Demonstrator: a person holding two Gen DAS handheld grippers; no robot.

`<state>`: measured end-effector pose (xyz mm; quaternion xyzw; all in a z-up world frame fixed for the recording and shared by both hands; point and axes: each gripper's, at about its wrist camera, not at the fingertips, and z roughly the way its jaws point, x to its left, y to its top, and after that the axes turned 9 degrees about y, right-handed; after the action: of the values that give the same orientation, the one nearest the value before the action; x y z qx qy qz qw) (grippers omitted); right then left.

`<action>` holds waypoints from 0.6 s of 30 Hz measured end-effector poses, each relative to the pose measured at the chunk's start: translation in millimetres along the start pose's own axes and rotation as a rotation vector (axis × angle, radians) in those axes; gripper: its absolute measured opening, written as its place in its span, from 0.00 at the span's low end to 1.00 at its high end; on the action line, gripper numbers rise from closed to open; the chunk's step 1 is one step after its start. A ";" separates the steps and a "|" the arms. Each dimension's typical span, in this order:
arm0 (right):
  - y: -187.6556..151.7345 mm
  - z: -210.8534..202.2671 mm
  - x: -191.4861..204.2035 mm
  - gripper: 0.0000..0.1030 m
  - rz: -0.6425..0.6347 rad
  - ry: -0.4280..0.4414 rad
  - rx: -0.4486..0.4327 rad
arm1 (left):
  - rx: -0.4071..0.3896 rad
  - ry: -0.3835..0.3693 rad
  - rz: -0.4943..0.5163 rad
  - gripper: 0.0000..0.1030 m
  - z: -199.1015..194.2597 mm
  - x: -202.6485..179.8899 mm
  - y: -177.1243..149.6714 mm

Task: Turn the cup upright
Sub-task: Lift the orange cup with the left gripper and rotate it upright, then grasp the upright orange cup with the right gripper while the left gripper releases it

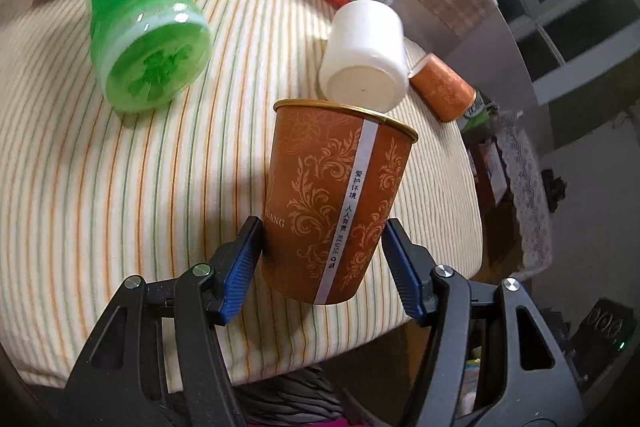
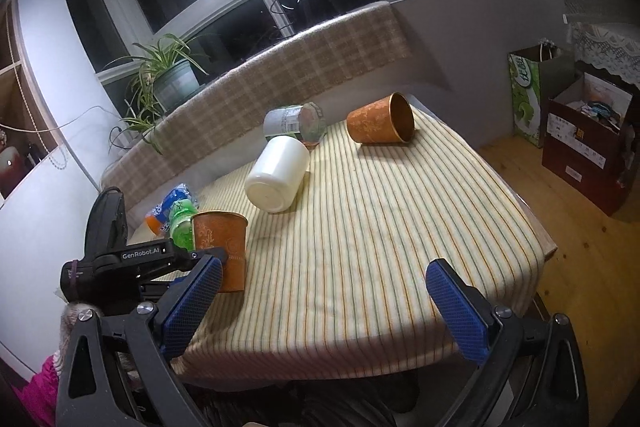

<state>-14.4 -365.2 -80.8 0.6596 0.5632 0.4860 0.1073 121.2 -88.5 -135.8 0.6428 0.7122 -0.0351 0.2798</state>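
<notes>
The jaws of the left gripper (image 1: pixel 323 247) are clenched on the lower wall of an orange paper cup with a gold floral pattern (image 1: pixel 336 199), which stands rim-up at the bench's near left corner. The right gripper (image 2: pixel 324 301) is released, its jaws spread wide over the striped-cloth bench (image 2: pixel 400 227). Mid-bench a white plastic cup (image 2: pixel 278 174) lies on its side. A second orange paper cup (image 2: pixel 380 125) lies tipped near the far right corner.
</notes>
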 end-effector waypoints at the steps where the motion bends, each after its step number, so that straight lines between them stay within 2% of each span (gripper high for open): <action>1: 0.0 0.3 -0.5 1.00 0.002 0.001 0.002 | -0.003 0.000 -0.003 0.61 1.0 0.0 0.1; 6: 0.0 3.3 1.5 1.00 -0.004 0.005 0.012 | -0.012 0.013 -0.007 0.61 3.7 1.4 0.7; 11: 3.9 15.3 2.2 1.00 0.019 0.063 0.057 | -0.015 0.002 0.008 0.62 -3.4 3.2 -1.1; 15: 14.0 40.0 1.5 1.00 0.070 0.148 0.132 | -0.039 -0.001 0.063 0.66 -18.9 2.4 -9.7; 18: 21.8 71.2 1.5 1.00 0.141 0.247 0.235 | -0.096 0.003 0.084 0.66 -41.3 6.0 -24.5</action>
<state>53.6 -342.5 -100.9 0.6406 0.5774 0.5007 -0.0748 83.6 -70.4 -111.4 0.6581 0.6858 0.0120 0.3105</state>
